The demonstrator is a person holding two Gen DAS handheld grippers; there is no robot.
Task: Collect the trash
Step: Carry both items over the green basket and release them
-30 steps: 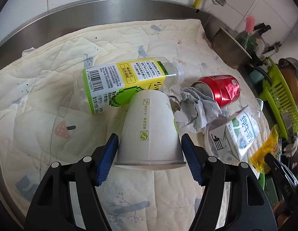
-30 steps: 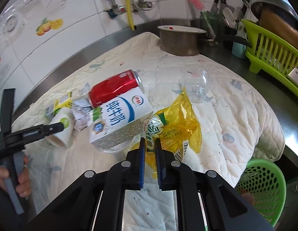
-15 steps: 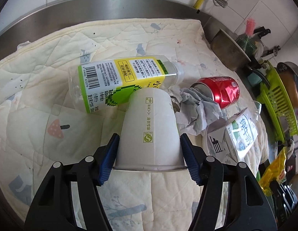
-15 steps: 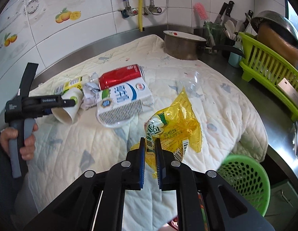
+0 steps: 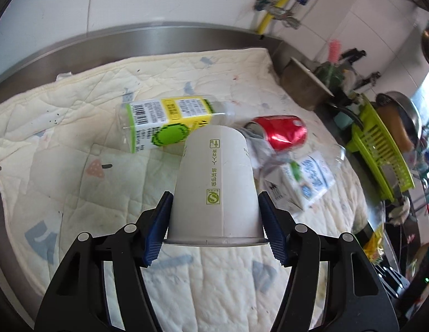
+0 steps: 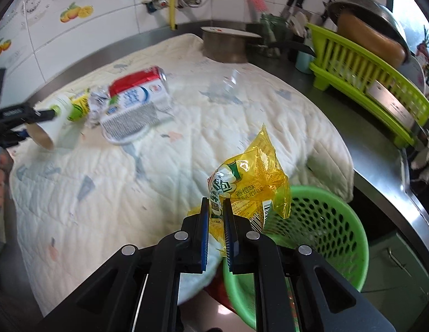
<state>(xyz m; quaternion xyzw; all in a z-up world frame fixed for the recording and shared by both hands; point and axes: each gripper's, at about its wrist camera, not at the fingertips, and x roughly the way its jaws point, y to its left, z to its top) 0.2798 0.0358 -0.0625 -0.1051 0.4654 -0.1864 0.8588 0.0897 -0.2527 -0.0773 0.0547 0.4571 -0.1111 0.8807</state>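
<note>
My left gripper (image 5: 215,228) is shut on a white paper cup (image 5: 215,191), held by its rim end above the quilted mat; the cup also shows in the right wrist view (image 6: 52,121). Beyond it lie a plastic bottle with a yellow-green label (image 5: 164,121), a red can (image 5: 280,132), crumpled paper (image 5: 258,149) and a milk carton (image 5: 303,182). My right gripper (image 6: 216,232) is shut on a yellow snack wrapper (image 6: 250,177), held in the air next to a green mesh basket (image 6: 319,227) at the mat's near right edge.
A clear plastic cup (image 6: 228,83) lies on the mat (image 6: 131,182). A metal pot (image 6: 228,44) stands at the back. A green dish rack (image 6: 366,77) with a pan sits on the steel counter at right. Tiled wall and pipes behind.
My right gripper has carried the yellow wrapper back off the mat toward the green basket. My left gripper has closed on the paper cup and lifted it away from the bottle.
</note>
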